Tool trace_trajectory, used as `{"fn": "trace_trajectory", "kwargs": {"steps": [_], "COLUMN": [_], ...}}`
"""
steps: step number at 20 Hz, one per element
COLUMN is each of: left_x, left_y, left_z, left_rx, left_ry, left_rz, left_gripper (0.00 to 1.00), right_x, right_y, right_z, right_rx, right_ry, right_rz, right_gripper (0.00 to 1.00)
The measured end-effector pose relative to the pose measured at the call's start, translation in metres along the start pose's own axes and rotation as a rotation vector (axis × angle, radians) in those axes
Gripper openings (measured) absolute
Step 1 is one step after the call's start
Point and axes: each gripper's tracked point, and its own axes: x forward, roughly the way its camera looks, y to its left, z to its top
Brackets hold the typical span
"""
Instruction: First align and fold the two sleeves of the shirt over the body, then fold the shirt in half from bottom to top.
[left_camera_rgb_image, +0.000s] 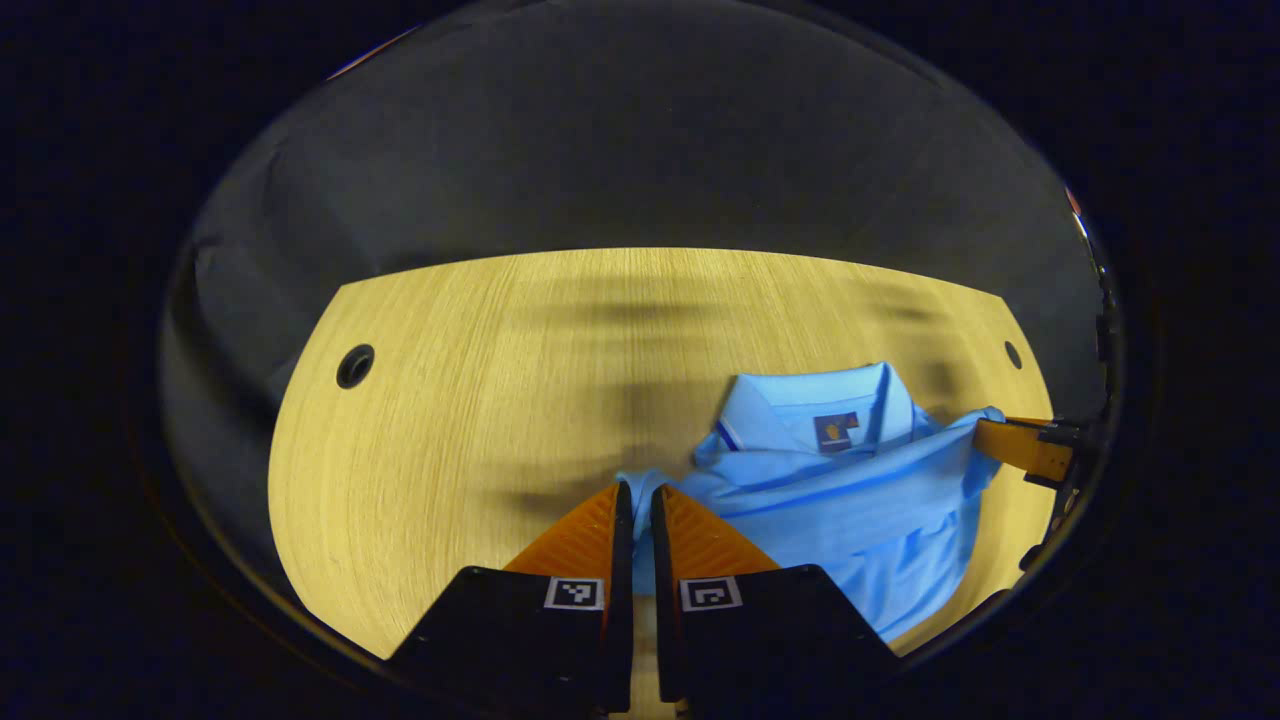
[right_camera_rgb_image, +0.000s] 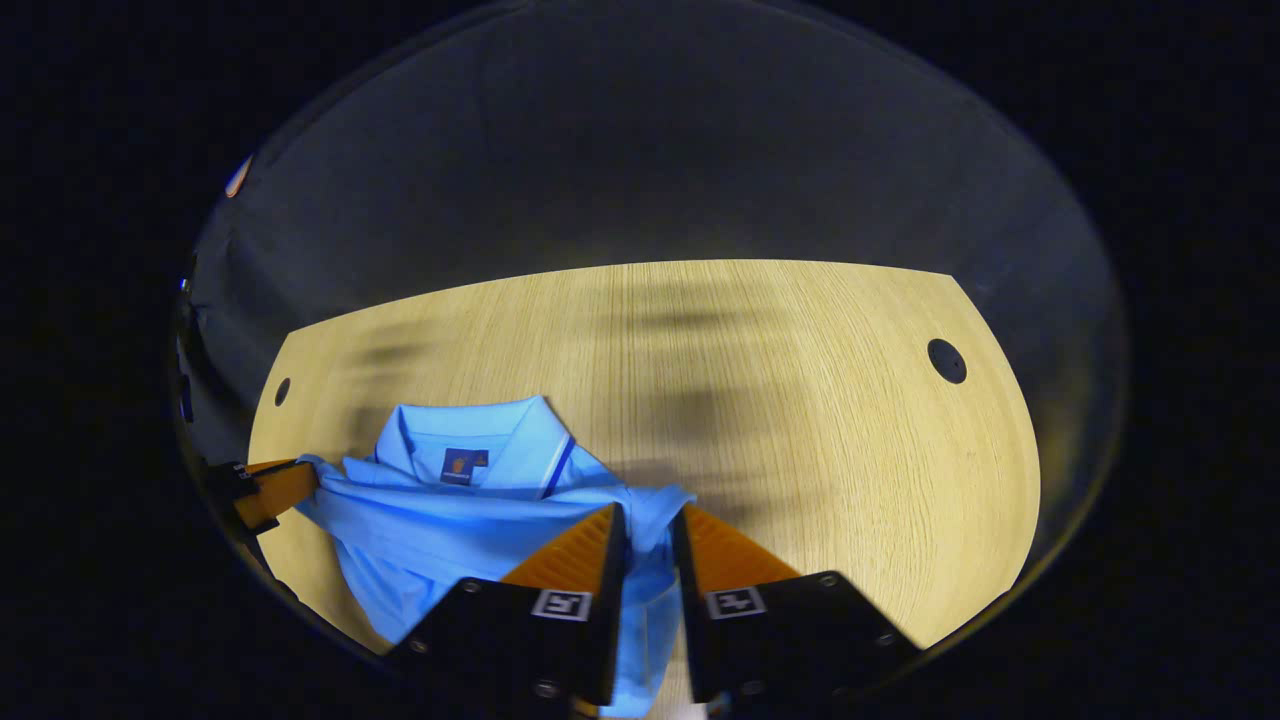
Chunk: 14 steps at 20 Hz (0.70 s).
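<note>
Shirt: light blue, bunched on the wooden table, nearer its front edge, collar toward the far edge.
Left gripper: fingers pinching one corner of the cloth.
Right gripper: fingers nipping the opposite corner, fabric drooping between them.
Span: cloth stretched between both grippers.

**No readable text**

You can read nothing here. The shirt has a small dark neck label inside its collar, too small to read; each hand-held gripper carries square black-and-white coded markers, not letters.
</note>
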Motion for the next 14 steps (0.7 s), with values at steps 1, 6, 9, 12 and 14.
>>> {"fn": "trace_trajectory", "kwargs": {"steps": [1,6,9,12,14], "left_x": [0.008,-0.034,-0.089,-0.159,-0.198], "left_y": [0.005,0.024,0.027,0.021,0.012], "left_z": [0.000,0.040,0.078,0.099,0.103], "left_rx": [0.004,0.024,0.026,0.033,0.006], "left_ry": [-0.013,-0.193,-0.357,-0.497,-0.568], "left_rz": [0.020,0.125,0.141,0.131,0.090], "left_gripper": [0.17,1.00,1.00,1.00,1.00], "right_x": [0.001,-0.049,-0.096,-0.157,-0.194], "right_y": [-0.003,-0.012,-0.012,-0.009,-0.009], "right_z": [0.000,0.023,0.044,0.058,0.051], "right_rx": [0.002,0.089,0.070,0.061,0.053], "right_ry": [0.000,-0.068,-0.182,-0.316,-0.380], "right_rz": [-0.007,0.016,0.022,0.050,0.080], "right_gripper": [0.48,0.98,0.98,0.98,0.98]}}
